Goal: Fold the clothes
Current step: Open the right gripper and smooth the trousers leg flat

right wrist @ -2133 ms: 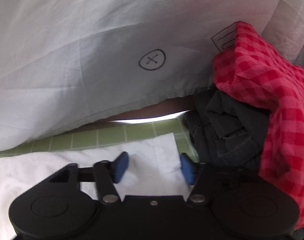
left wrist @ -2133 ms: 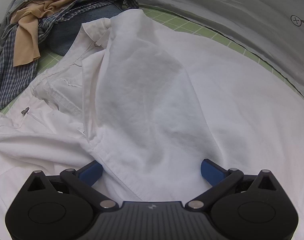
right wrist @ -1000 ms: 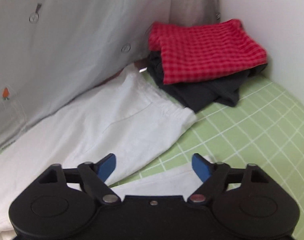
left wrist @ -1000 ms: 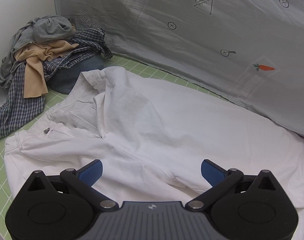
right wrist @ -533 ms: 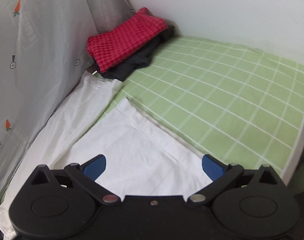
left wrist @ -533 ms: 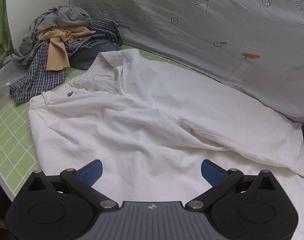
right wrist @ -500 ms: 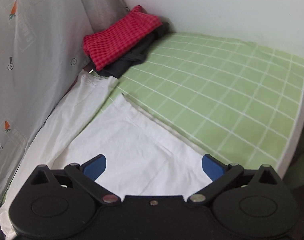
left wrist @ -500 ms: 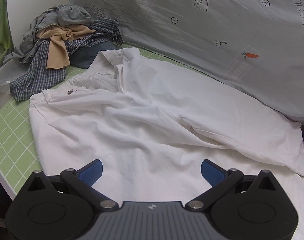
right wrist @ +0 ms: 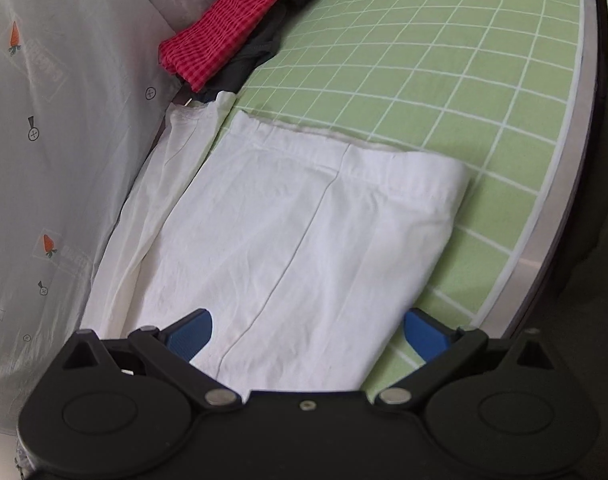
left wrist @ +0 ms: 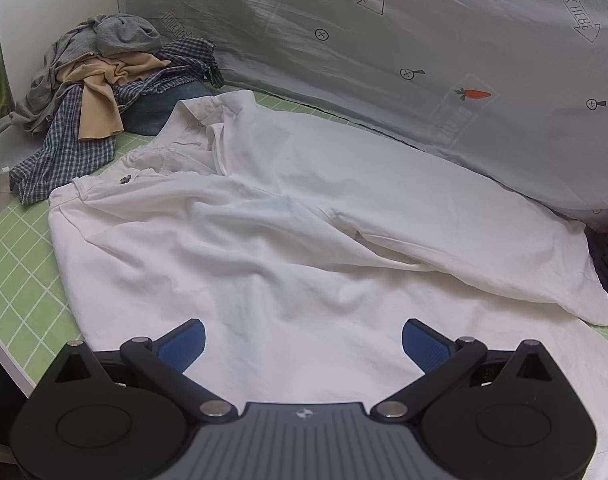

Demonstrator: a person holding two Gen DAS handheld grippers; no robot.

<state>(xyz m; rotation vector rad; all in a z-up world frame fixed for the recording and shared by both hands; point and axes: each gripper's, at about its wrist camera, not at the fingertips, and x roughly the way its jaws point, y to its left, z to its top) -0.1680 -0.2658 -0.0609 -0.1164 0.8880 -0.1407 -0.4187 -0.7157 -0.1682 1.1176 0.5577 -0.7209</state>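
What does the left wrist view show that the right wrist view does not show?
Only the left wrist view: the unfolded pile of clothes and the trousers' waistband button. Only the right wrist view: the trouser leg hems and the table edge. Both: the white trousers, the red checked stack, the grey curtain, and open grippers.

You have plain white trousers (left wrist: pixel 288 240) on a light green counter (right wrist: pixel 444 64) gridded with white lines. Behind hangs a grey sheet (left wrist: pixel 384 40) printed with orange carrots. Your pile (left wrist: pixel 104 80) mixes grey, tan and blue-white check; the folded stack (right wrist: pixel 228 24) is red gingham over black.
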